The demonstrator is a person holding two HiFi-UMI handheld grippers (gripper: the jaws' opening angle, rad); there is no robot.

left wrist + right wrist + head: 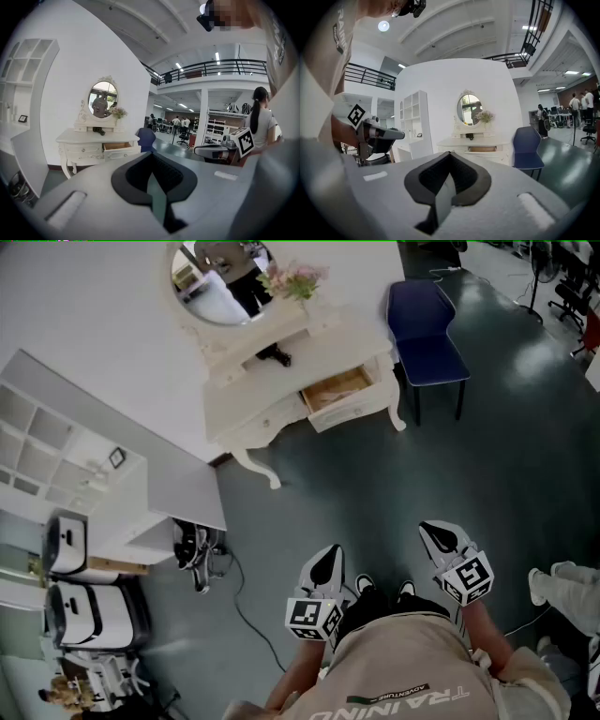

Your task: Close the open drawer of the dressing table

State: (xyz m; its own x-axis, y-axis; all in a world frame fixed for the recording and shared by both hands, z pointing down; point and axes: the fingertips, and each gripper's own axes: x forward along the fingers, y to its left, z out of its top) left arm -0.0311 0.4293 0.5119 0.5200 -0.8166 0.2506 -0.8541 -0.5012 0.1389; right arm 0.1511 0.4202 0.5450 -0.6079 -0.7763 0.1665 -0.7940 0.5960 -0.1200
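The white dressing table point(272, 395) stands against the far wall, well ahead of me across the floor. Its right-hand drawer point(339, 390) is pulled out and its wooden inside shows. The table point(96, 137) and drawer point(121, 147) appear small in the left gripper view, and the drawer point(482, 149) shows again in the right gripper view. My left gripper point(323, 566) and right gripper point(441, 538) are held close to my body, far from the table. Both have their jaws together with nothing between them.
A blue chair point(427, 334) stands just right of the table. An oval mirror point(220, 268) and flowers point(295, 279) top it. A white shelf unit point(56, 456) and appliances point(89, 610) line the left, with a cable point(239, 601) on the floor. Another person's leg point(567, 587) is at right.
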